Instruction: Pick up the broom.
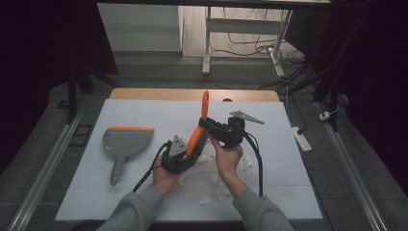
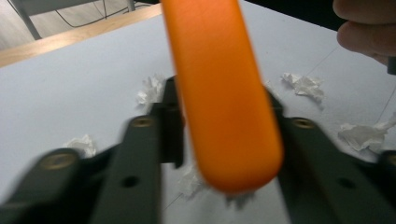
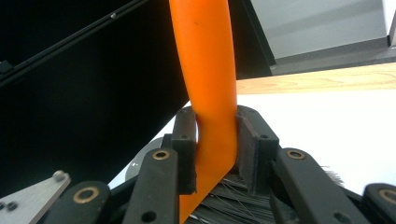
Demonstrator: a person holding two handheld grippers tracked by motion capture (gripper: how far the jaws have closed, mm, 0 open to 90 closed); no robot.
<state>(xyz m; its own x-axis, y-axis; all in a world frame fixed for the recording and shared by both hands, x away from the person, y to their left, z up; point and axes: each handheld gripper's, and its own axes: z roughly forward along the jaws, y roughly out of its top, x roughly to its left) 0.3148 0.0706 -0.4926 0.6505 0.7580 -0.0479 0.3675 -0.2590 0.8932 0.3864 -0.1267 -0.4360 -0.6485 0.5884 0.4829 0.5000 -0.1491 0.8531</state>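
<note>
From the high view, a brush (image 1: 198, 126) with an orange handle slants up at mid-table, its tip pointing toward twelve o'clock, held between the left gripper (image 1: 179, 155) at its seven o'clock end and the right gripper (image 1: 217, 129) at three o'clock. A grey dustpan (image 1: 124, 143) with an orange lip lies well apart at nine o'clock, open white table (image 1: 269, 192) around it, and paper scraps (image 1: 211, 196) scatter toward the six o'clock edge. In the left gripper view, the handle's rounded end (image 2: 224, 93) sits between the jaws (too blurred to tell whether they clamp it). In the right gripper view, the jaws pinch the handle (image 3: 212, 116) just above the black bristles (image 3: 233, 198).
</note>
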